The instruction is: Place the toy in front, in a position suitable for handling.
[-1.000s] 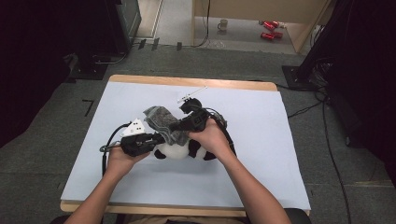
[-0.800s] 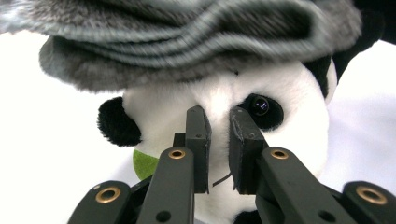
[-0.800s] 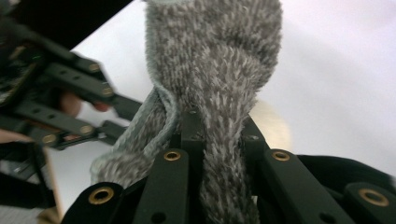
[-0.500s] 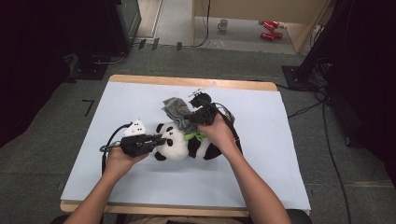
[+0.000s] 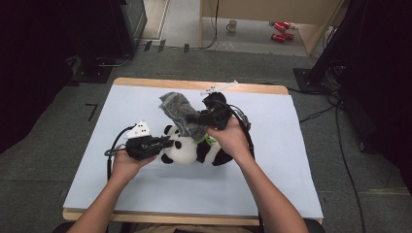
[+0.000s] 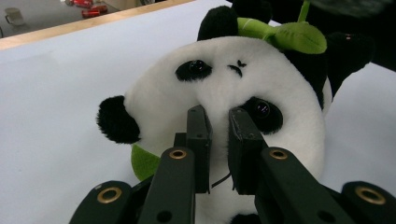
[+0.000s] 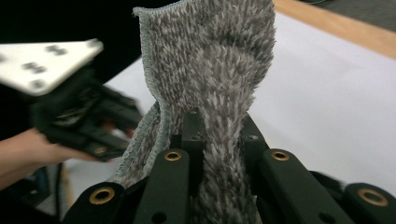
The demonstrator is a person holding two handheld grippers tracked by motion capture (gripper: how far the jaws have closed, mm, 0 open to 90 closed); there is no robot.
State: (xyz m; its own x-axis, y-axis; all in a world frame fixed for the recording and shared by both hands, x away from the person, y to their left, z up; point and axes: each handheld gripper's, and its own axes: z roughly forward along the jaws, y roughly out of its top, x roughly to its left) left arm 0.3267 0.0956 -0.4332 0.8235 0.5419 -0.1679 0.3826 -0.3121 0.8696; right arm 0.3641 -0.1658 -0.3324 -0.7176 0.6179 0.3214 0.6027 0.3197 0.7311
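Two claws at work over one pale desk. Left claw, at about 8 o'clock from desk centre, clamped on the white face of a plush panda, jaws nearly together and pinching fur between the eyes. Right claw, at about 12 o'clock from the panda, clamped on a fuzzy grey cloth, fabric bunched between its jaws and rising above them. Panda lying on its side near desk centre, head toward 9 o'clock, green leaf trim at its neck. Grey cloth lifted clear of the desk, just above the panda's head. Beyond the desk's far edge, at 12 o'clock, a mug on the floor.
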